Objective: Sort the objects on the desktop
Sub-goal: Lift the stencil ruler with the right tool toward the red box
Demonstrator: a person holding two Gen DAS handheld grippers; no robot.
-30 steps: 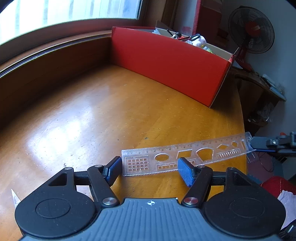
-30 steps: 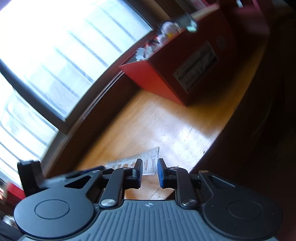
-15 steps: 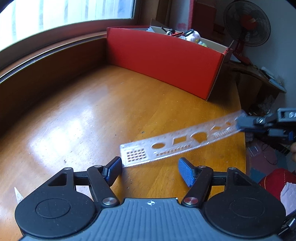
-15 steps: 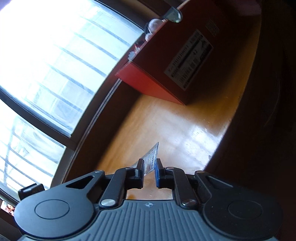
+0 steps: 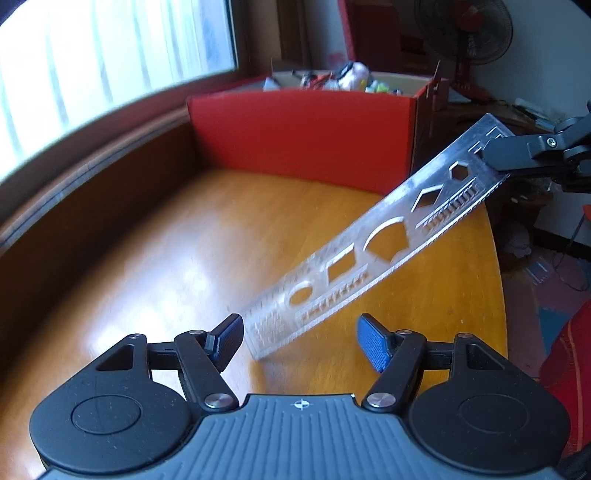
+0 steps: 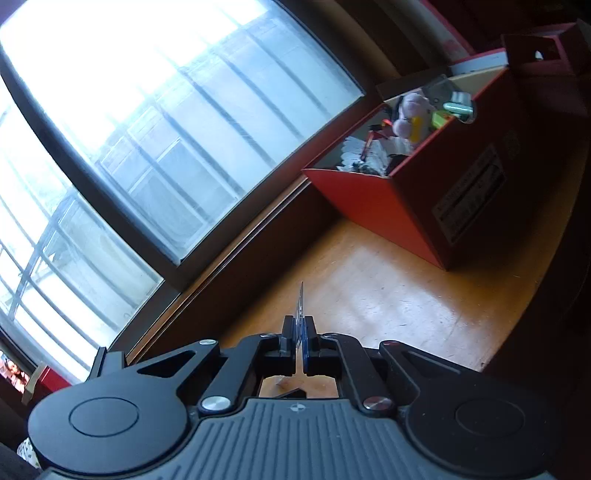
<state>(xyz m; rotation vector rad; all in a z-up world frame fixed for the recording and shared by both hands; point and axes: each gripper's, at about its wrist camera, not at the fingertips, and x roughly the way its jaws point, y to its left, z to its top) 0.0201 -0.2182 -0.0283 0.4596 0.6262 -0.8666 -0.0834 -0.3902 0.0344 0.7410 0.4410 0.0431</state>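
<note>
A clear plastic stencil ruler hangs tilted above the wooden table, its far end raised to the right. My right gripper is shut on that far end. In the right wrist view the ruler shows edge-on between the closed pads of the right gripper. My left gripper stands open just in front of the ruler's low end, touching nothing. The red box with several small items inside stands at the table's back; it appears again as the red box in the right wrist view.
A window with a dark wooden sill runs along the table's left side. A standing fan and cluttered shelves are beyond the table's right edge. Red fabric lies low at the right.
The right gripper closed on the ruler's end and lifted it off the table, tilting it steeply up to the right. The left gripper came nearer the box and stayed open.
</note>
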